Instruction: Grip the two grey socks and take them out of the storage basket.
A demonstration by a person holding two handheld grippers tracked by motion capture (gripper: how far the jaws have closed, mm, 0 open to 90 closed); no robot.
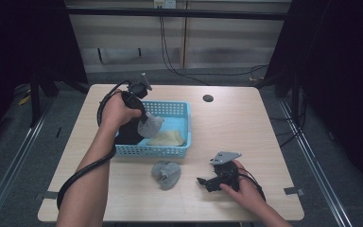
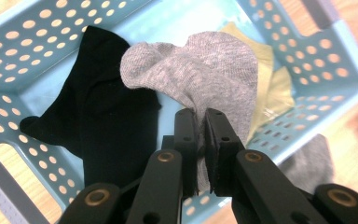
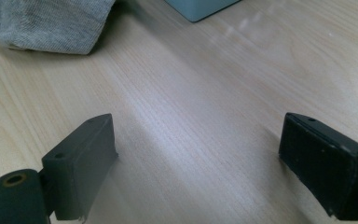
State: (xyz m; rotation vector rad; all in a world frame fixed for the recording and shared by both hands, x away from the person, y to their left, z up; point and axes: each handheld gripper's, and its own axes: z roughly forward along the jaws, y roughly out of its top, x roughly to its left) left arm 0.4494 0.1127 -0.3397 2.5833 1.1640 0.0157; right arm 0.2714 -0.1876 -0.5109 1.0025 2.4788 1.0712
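Observation:
My left gripper [image 2: 200,126] is shut on a grey sock [image 2: 200,70] and holds it in the air above the light blue basket [image 2: 23,42]. In the high view that gripper [image 1: 143,122] hangs over the basket [image 1: 170,151], the grey sock [image 1: 150,126] dangling from it. Inside the basket lie a black sock [image 2: 102,126] and a pale yellow sock [image 2: 272,88]. A second grey sock [image 1: 167,174] lies on the table in front of the basket. My right gripper [image 1: 203,181] rests low at the front right, open, its jaws wide apart over bare wood [image 3: 200,135].
The wooden table [image 1: 231,127] has a small dark hole [image 1: 208,98] near its far edge. A corner of the second grey sock [image 3: 46,23] and a basket corner [image 3: 200,7] lie ahead of my right gripper. Cables trail from both grippers.

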